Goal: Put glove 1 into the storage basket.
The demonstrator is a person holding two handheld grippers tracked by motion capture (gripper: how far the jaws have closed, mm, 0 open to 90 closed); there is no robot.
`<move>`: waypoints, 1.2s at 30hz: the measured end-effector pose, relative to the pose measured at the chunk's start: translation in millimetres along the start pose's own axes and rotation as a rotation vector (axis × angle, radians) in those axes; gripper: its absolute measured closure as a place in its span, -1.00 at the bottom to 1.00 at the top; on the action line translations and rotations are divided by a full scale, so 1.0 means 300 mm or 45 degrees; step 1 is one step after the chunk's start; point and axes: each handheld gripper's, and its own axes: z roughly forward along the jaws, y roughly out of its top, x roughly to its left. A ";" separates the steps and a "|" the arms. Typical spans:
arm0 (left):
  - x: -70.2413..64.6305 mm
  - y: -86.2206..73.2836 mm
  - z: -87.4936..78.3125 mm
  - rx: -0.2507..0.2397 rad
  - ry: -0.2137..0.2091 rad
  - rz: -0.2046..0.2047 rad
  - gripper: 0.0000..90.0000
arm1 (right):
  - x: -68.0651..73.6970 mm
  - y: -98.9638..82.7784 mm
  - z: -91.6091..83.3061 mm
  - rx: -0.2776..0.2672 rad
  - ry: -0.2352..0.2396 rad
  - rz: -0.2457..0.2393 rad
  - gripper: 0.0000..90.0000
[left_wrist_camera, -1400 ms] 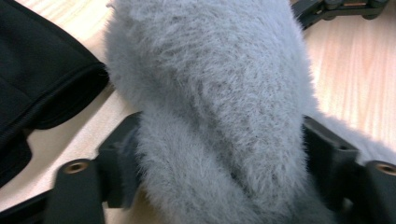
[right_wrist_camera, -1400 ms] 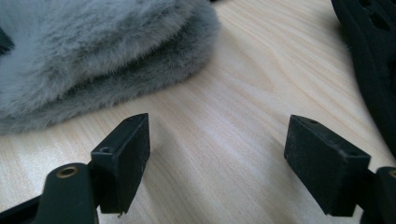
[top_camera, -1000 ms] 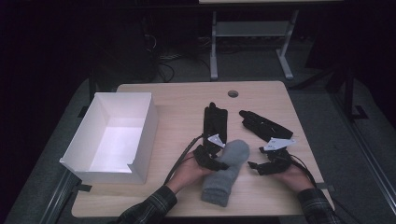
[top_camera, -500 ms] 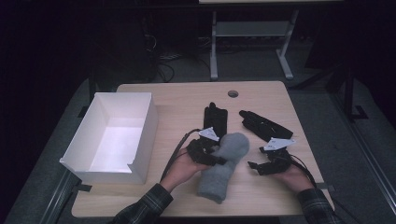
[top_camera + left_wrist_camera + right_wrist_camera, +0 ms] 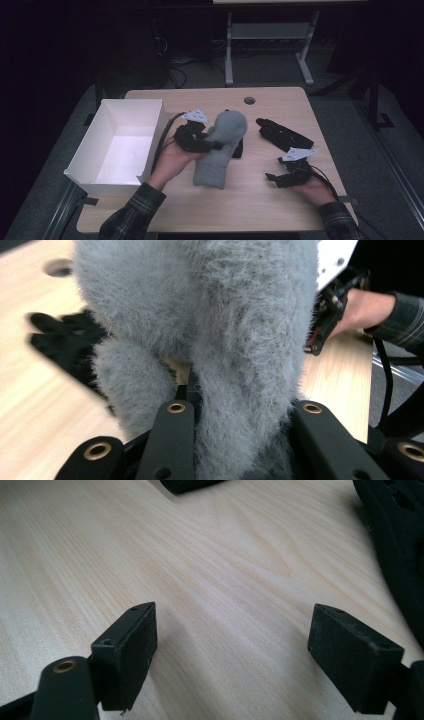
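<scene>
Grey fuzzy sock (image 5: 221, 147) is pinched mid-length by the left gripper (image 5: 212, 145), jaws clamped into the pile on both sides. That's clear in the left gripper view, fabric (image 5: 210, 340) bulging up between the black jaws. Upper end sticks up over the middle of the surface; lower end hangs to the wood nearer the front edge. Mid-body grip looks chosen to carry it as one bundle, likely toward the white box (image 5: 95, 155) at the left edge, open top, nothing in it that I can see.

Right gripper (image 5: 277, 180) sits low near the front right corner, jaws spread with nothing between them, bare wood (image 5: 230, 605) under them in its own view. Looks parked, out of the way.

Dark socks or gloves (image 5: 282, 134) lie right of centre, another dark piece (image 5: 239, 149) partly behind the grey sock; can't tell which they are. Cable hole (image 5: 249, 100) near the back edge.

No brand, label or writing readable anywhere.
</scene>
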 end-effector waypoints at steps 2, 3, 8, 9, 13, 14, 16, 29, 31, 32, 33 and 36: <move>0.018 0.016 -0.050 -0.006 0.023 0.006 0.60 | 0.000 0.000 0.000 0.001 -0.001 -0.002 -0.56; 0.024 0.023 -0.073 -0.019 0.034 -0.003 0.60 | 0.000 0.000 0.000 0.001 -0.001 -0.003 -0.56; 0.066 0.049 -0.190 -0.051 0.073 -0.028 0.60 | -0.001 0.000 0.000 0.001 -0.002 -0.002 -0.56; 0.074 0.053 -0.213 -0.062 0.081 -0.030 0.60 | -0.001 0.000 0.000 0.001 -0.002 -0.001 -0.57; 0.103 0.068 -0.307 -0.091 0.118 -0.040 0.60 | -0.001 0.000 0.000 0.001 -0.003 0.001 -0.57; 0.110 0.071 -0.330 -0.101 0.126 -0.047 0.60 | 0.000 0.000 0.000 0.001 -0.003 0.002 -0.57; 0.124 0.073 -0.375 -0.118 0.143 -0.061 0.60 | -0.001 0.000 0.000 0.001 -0.005 0.002 -0.57; 0.212 0.009 -0.638 -0.156 0.312 -0.157 0.60 | -0.002 0.000 0.000 0.002 -0.010 -0.001 -0.58; 0.230 -0.016 -0.669 -0.148 0.340 -0.174 0.60 | -0.002 0.000 0.000 0.003 -0.010 -0.001 -0.58; 0.238 -0.029 -0.683 -0.149 0.356 -0.187 0.60 | -0.003 0.000 0.001 0.003 -0.010 -0.001 -0.58; 0.246 -0.043 -0.697 -0.144 0.371 -0.195 0.60 | -0.002 0.000 0.000 0.003 -0.010 -0.001 -0.58; 0.276 -0.085 -0.722 -0.126 0.394 -0.228 0.60 | -0.003 0.000 0.001 0.003 -0.012 -0.001 -0.58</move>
